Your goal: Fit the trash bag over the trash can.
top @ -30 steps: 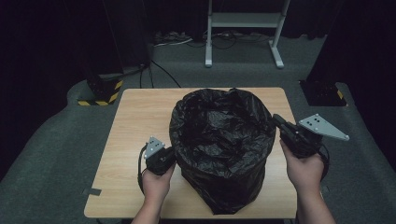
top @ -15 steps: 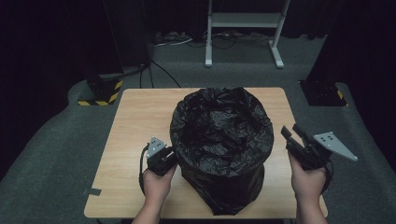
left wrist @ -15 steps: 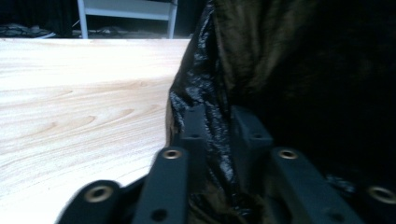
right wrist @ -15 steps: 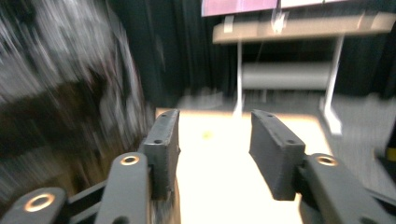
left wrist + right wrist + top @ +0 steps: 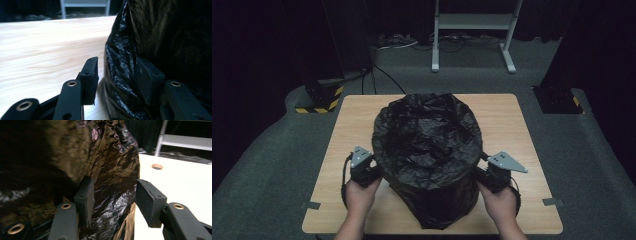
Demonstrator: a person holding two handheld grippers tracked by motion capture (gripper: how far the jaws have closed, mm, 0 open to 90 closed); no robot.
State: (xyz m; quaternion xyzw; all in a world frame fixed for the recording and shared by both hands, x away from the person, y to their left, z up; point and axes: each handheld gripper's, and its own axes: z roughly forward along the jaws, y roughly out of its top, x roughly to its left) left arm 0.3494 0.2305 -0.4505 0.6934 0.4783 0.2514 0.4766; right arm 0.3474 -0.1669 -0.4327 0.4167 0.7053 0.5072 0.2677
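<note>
A crinkled black plastic bag [image 5: 427,145] lines a bin standing on the pale wooden table [image 5: 507,115]. My left gripper [image 5: 374,172] sits low against the bag's left side. In the left gripper view its jaws [image 5: 117,62] stand apart and have just been opening, with a fold of the bag [image 5: 120,82] between them. My right gripper [image 5: 482,172] sits low against the bag's right side. Its jaws [image 5: 114,183] have also just been opening, and a loose fold of the bag [image 5: 112,157] hangs between the pads.
A white metal stand [image 5: 472,30] is on the grey carpet beyond the table. A base with yellow-black stripes [image 5: 319,100] sits at the far left corner and a dark base [image 5: 557,97] at the far right. The tabletop has a small round hole [image 5: 157,166].
The right hand came down from the bag's rim to its lower right side. The left hand shifted a little to the left. Both grippers' jaws spread apart.
</note>
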